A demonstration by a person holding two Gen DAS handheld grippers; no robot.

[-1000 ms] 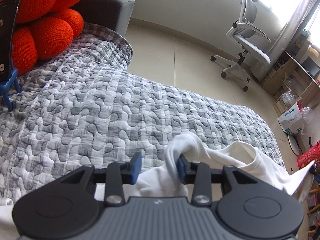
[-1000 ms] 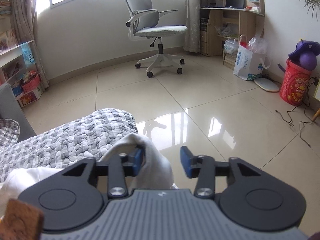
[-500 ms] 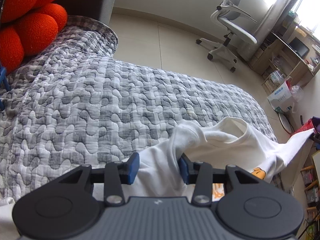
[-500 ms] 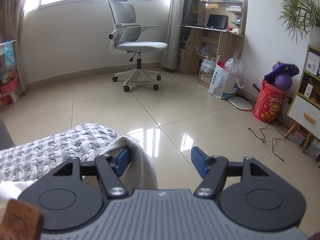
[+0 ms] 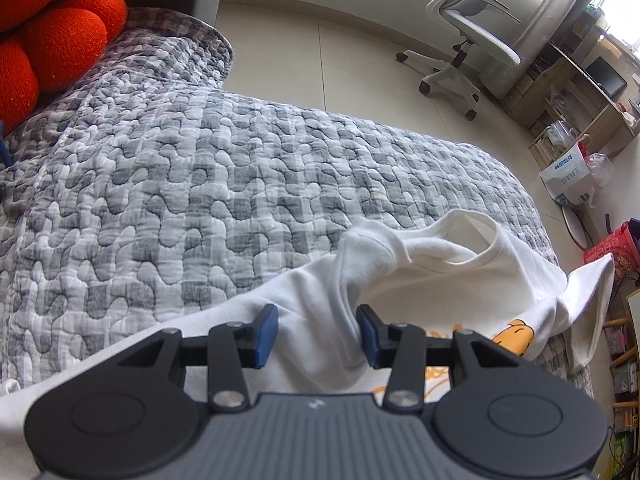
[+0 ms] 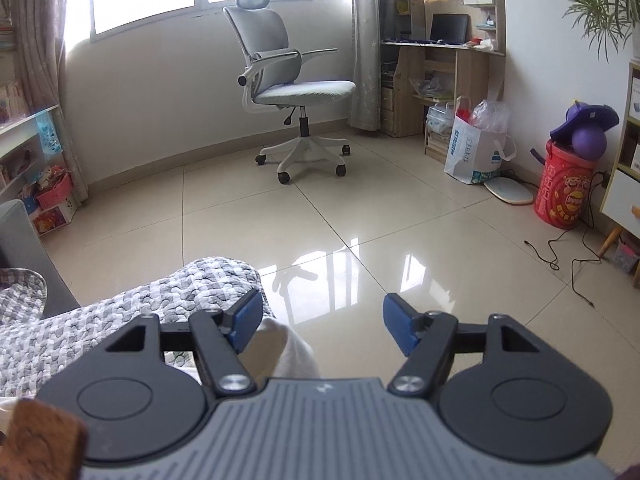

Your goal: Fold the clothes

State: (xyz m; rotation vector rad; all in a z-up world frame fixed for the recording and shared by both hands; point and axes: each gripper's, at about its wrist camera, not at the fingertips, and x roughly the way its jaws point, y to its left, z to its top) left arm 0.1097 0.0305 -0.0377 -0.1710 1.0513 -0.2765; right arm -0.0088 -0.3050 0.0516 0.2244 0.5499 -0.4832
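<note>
A white shirt [image 5: 452,280] is spread on the quilt [image 5: 200,184]. A fold is seen between the half-open left tongs [image 5: 316,334], perhaps touching one pad only. The right tongs [image 6: 320,322] are held wide, nothing gripped, cloth just below.

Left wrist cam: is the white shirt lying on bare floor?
No, the white shirt lies on the grey quilted cover.

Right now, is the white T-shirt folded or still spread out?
Not folded. The white T-shirt lies bunched and rumpled on the quilted cover, collar gaping, one sleeve hanging over the edge.
</note>
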